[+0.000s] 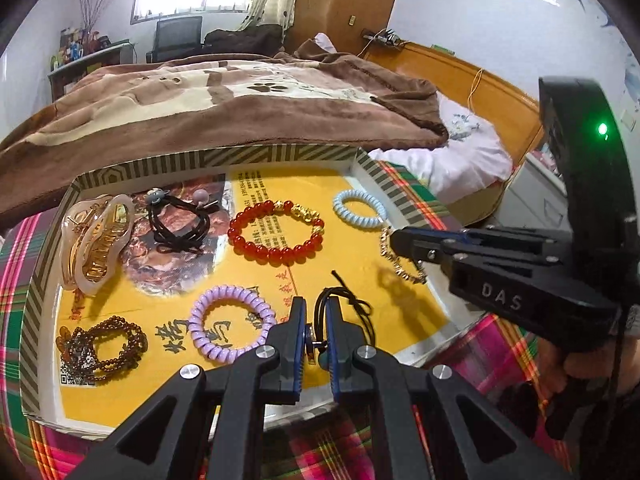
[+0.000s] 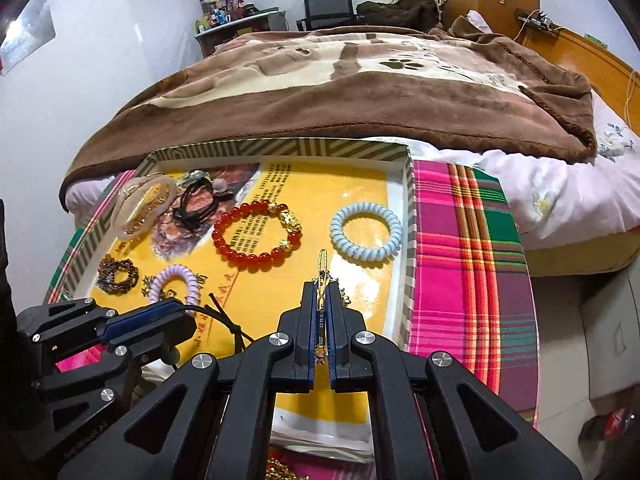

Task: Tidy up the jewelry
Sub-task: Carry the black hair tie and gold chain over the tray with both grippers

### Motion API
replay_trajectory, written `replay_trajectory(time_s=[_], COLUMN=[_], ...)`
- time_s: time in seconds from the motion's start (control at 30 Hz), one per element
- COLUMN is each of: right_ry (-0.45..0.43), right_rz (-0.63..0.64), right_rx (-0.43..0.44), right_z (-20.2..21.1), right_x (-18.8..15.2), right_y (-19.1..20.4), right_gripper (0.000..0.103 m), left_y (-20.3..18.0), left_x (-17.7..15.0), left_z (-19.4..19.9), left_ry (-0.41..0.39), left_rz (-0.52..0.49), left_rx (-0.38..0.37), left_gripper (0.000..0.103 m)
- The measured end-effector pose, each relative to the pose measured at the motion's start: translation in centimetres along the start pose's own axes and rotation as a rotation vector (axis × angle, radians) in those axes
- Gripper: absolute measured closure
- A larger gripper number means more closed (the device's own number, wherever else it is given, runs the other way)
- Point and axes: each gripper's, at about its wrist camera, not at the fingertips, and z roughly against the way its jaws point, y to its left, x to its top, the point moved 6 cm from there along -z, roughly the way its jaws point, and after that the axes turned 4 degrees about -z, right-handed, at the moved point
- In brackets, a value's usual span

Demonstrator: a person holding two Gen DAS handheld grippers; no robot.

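My left gripper (image 1: 315, 307) is low over the near edge of a striped-rim tray (image 1: 256, 156), shut on a black cord (image 1: 352, 306) whose loose ends trail onto the tray's yellow paper. A small bead shows between its pads. To its right, my right gripper (image 1: 394, 240) is shut on a gold chain (image 1: 402, 270) that hangs just above the paper. In the right wrist view my right gripper (image 2: 320, 290) pinches that gold chain (image 2: 322, 260), a thin gold bar sticking out past the tips. The left gripper (image 2: 176, 314) sits at lower left with the black cord (image 2: 230, 318).
In the tray (image 2: 280, 148) lie a red bead bracelet (image 1: 276, 255), a pale blue spiral tie (image 1: 340, 205), a purple spiral tie (image 1: 200, 328), a brown bead bracelet (image 1: 120, 332), black hair ties (image 1: 180, 220) and a clear hair claw (image 1: 98, 240). Plaid cloth (image 2: 460, 260) surrounds it; a blanketed bed (image 1: 240, 112) lies behind.
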Motion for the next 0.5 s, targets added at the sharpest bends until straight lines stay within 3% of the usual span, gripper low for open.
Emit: replay_trajectory(time_s=[0.1,0.5], right_ry=[0.004,0.023], right_rz=[0.007,0.003], right_rx=[-0.015,-0.019], right_z=[-0.2,-1.1], right_x=[-0.1,-0.4], right_y=[-0.2,-0.4], right_gripper=[0.099,0.099], left_y=[0.1,0.6], left_x=[-0.3,-0.7], left_z=[-0.6,-1.1], left_ry=[0.009,0.026], left_rz=[-0.014,-0.011], left_rx=[0.036,0.062], left_gripper=[0.093,0.093])
